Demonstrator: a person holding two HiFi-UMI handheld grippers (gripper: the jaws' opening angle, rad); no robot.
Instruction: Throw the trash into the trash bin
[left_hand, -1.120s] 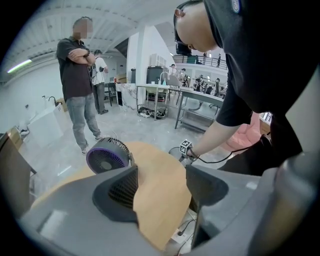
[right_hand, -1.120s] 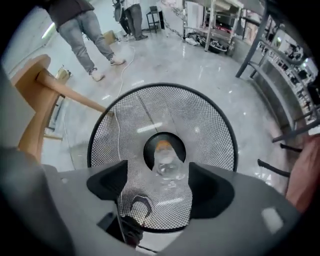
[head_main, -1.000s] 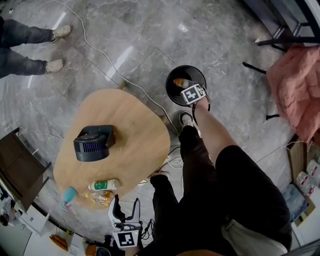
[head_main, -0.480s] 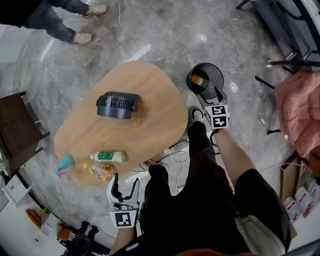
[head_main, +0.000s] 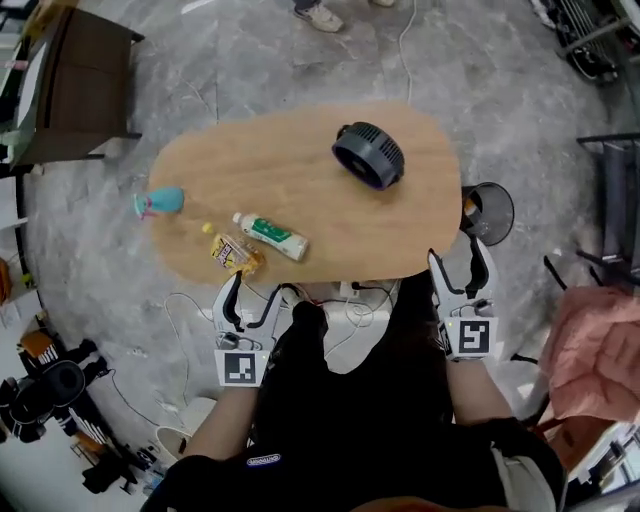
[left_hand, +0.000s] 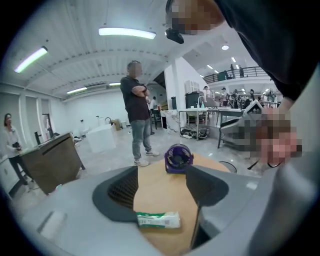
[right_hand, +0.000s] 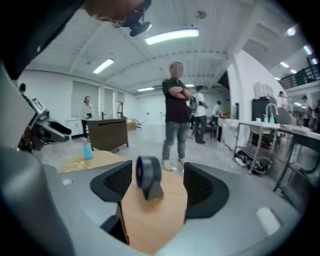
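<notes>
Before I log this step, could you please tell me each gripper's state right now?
Left gripper: open, empty.
Right gripper: open, empty; its jaws have just been closing.

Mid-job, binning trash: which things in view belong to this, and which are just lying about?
Job: black round trash bin; crumpled yellow wrapper; white bottle with green label, both on the oval wooden table.
Lying about: dark round fan; teal spray bottle, likely not trash.
</notes>
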